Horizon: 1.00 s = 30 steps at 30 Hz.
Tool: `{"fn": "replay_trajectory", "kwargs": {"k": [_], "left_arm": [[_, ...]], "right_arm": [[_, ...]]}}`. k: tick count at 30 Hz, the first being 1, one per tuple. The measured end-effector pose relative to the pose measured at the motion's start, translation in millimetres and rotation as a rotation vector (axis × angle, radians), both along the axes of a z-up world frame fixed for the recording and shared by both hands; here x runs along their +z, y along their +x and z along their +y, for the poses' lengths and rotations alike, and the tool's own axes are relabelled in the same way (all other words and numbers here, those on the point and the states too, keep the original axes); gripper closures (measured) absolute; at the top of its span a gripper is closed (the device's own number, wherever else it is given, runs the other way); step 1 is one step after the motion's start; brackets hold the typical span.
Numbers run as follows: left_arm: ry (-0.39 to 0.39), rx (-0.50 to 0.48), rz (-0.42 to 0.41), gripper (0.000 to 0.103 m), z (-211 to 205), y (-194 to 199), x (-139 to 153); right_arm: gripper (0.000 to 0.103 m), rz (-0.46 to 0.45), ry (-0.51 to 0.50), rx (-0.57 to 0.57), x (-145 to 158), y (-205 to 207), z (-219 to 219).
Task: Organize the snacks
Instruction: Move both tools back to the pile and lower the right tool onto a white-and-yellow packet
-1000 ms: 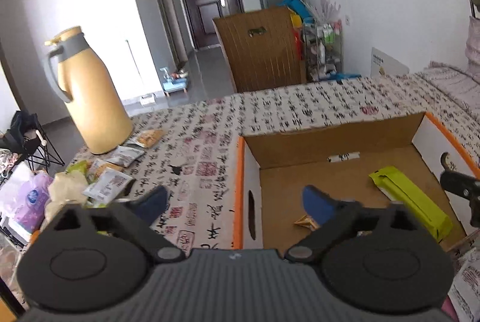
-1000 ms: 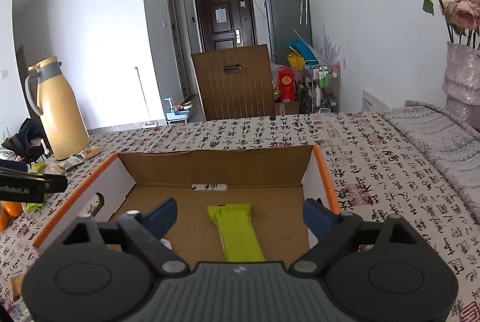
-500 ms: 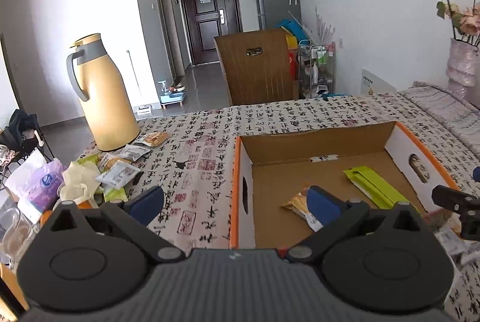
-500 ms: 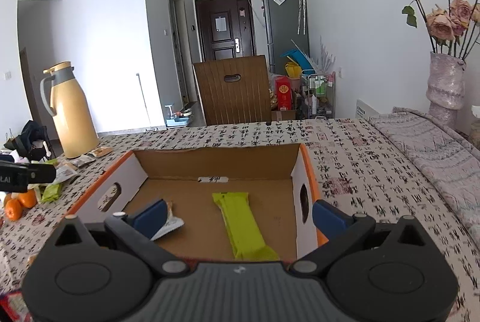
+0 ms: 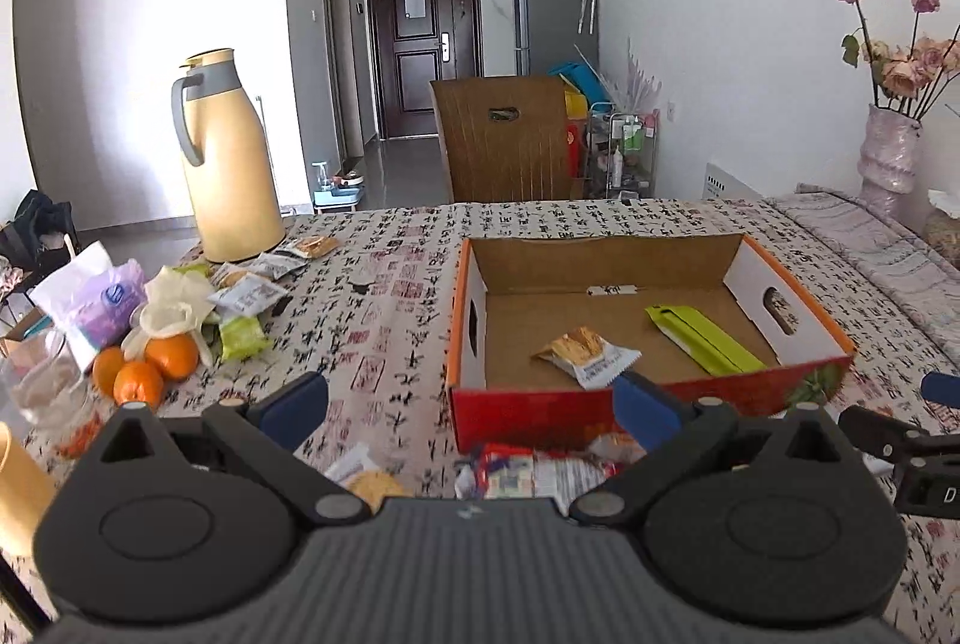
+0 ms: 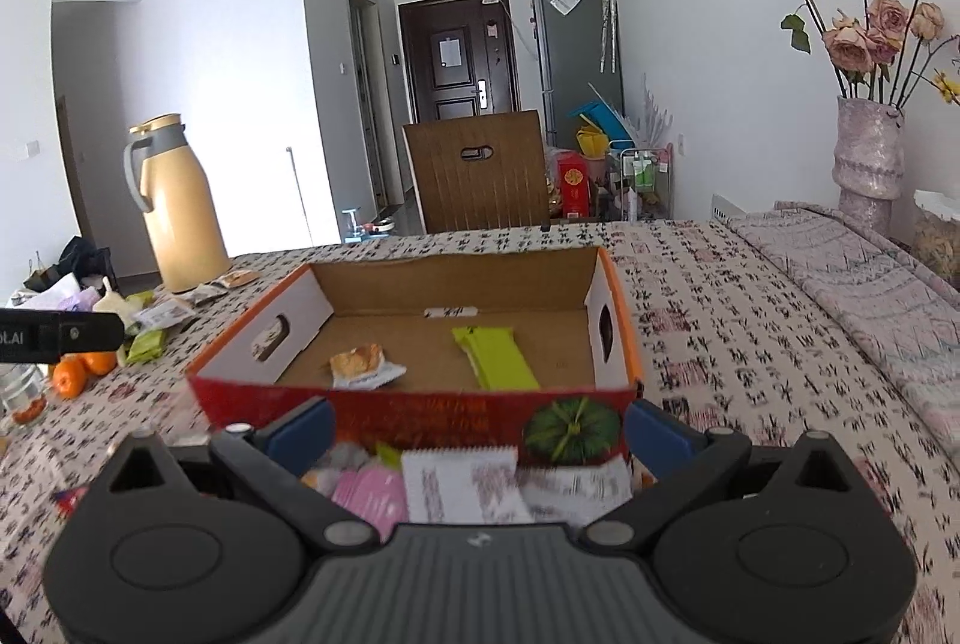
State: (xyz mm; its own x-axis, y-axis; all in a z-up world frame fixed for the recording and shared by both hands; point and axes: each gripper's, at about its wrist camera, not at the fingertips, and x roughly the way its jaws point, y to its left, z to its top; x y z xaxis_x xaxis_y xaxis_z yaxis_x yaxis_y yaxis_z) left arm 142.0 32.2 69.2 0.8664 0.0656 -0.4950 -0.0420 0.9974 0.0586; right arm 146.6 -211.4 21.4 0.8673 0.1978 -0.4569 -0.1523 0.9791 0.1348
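Observation:
An open cardboard box (image 5: 798, 314) (image 6: 618, 296) with orange rims and a red front sits on the patterned tablecloth. Inside lie a green bar packet (image 5: 702, 341) (image 6: 495, 356) and a small cake packet (image 5: 591, 353) (image 6: 363, 365). My left gripper (image 5: 471, 404) is open and empty, held in front of the box's near wall, above loose packets (image 5: 528, 473). My right gripper (image 6: 477, 431) is open and empty, over a pink packet (image 6: 369, 494) and white packets (image 6: 462, 482) before the box.
A yellow thermos (image 5: 231, 158) (image 6: 177, 206) stands at the far left. Near it lie several snack packets (image 5: 252, 293), oranges (image 5: 150, 365), white gloves (image 5: 174, 308) and a plastic bag (image 5: 90, 302). A flower vase (image 6: 867, 158) and a folded cloth (image 6: 870, 278) are at the right.
Both grippers have pulled back and up out of the box, toward its near side. The cake packet now lies free inside the box. Loose packets in front of the box have come into view.

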Motion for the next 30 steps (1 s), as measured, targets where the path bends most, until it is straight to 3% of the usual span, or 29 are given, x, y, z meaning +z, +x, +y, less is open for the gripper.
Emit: {"fn": "replay_trajectory", "kwargs": {"k": [13, 21, 30], "left_arm": [[-0.053, -0.049, -0.050, 0.000, 6, -72, -36], [-0.087, -0.073, 0.002, 0.000, 5, -92, -70], [-0.041, -0.091, 0.086, 0.000, -7, -94, -99]], "right_arm": [[0.000, 0.020, -0.039, 0.011, -18, -62, 3], [0.000, 0.091, -0.076, 0.046, -44, -89, 14], [0.000, 0.157, -0.097, 0.053, -64, -95, 22]]}}
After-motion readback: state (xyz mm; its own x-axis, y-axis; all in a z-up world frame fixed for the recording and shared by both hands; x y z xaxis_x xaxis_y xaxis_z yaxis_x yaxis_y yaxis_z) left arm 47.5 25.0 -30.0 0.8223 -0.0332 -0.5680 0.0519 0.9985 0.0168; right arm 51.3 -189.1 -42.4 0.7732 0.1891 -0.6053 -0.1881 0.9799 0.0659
